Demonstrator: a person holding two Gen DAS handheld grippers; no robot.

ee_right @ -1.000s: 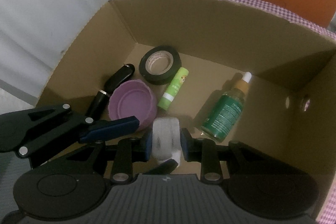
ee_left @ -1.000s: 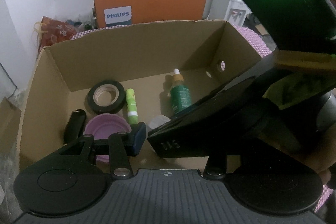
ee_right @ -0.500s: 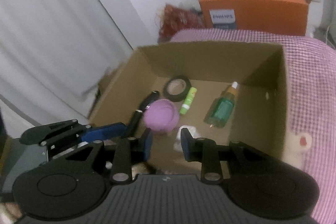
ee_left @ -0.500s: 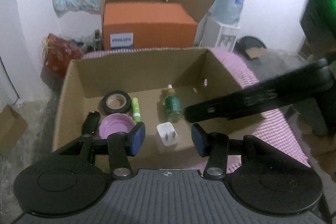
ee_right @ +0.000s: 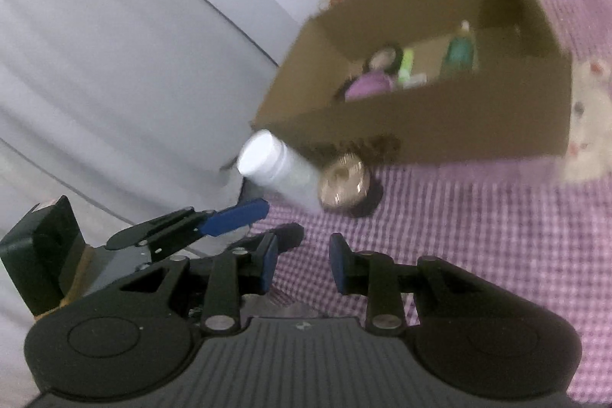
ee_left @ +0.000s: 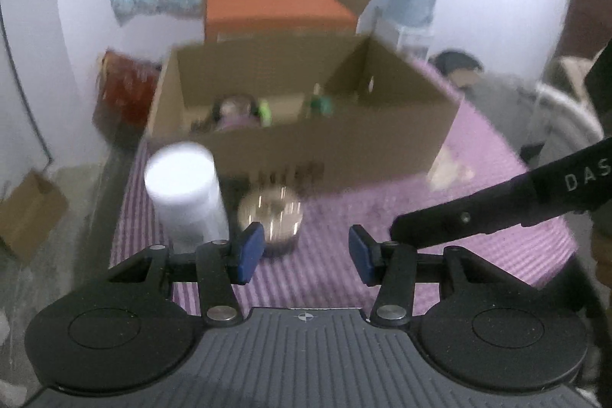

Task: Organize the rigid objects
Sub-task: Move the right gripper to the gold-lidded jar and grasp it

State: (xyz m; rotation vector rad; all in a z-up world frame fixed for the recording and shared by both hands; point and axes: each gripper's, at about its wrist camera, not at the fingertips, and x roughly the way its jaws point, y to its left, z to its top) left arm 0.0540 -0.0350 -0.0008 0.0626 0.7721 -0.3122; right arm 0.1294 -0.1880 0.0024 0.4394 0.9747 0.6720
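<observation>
Only "DAS" reads on right hand-held gripper [ee_left: 497,213].

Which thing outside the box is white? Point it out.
The tall white bottle, standing on the checked cloth left of the shiny round tin; the tin is golden and squat.

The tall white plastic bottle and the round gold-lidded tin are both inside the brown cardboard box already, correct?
No. The left wrist view shows the tall white plastic bottle and round gold-lidded tin standing outside the brown cardboard box, on the purple checked cloth.
</observation>
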